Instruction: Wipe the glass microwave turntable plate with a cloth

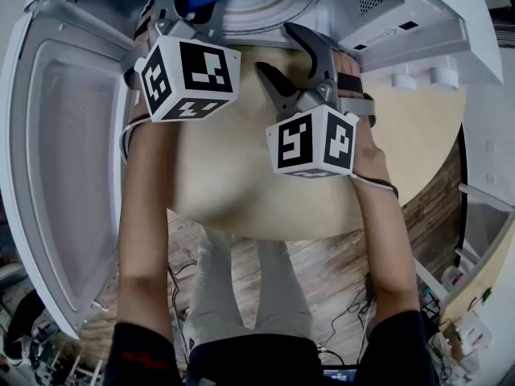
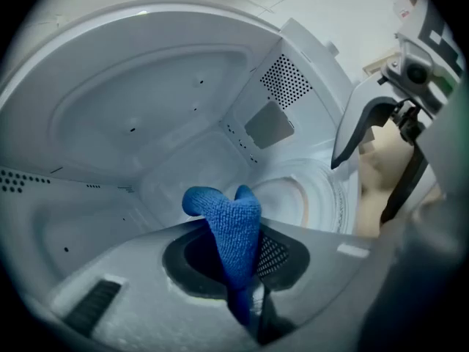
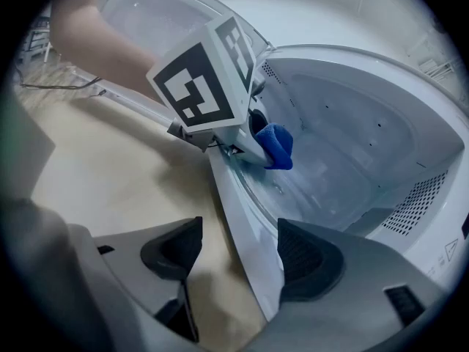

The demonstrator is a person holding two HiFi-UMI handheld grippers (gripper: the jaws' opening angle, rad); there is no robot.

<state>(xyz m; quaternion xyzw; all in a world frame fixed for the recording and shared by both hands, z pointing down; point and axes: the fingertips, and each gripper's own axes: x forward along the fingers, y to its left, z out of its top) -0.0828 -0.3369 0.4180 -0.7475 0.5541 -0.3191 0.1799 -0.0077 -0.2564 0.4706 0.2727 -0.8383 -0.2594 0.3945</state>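
Black sleeves [image 1: 141,352] end above the elbows, and both bare forearms stretch straight ahead over a beige surface [image 1: 241,191]. The right gripper [image 1: 273,47] is held nearer to the person, just in front of the microwave [image 1: 402,22], with its jaws spread wide and nothing between the pads. The left gripper [image 1: 191,10] reaches further, into the mouth of the oven, with its jaws pinched tight on a blue cloth [image 2: 231,229] that stands up in a folded bunch beyond the tips. The glass turntable plate [image 2: 293,196] lies flat on the cavity floor, just past the cloth and a little to its right. I cannot tell whether cloth and plate touch. The microwave door [image 1: 64,151] stands swung open on the left.
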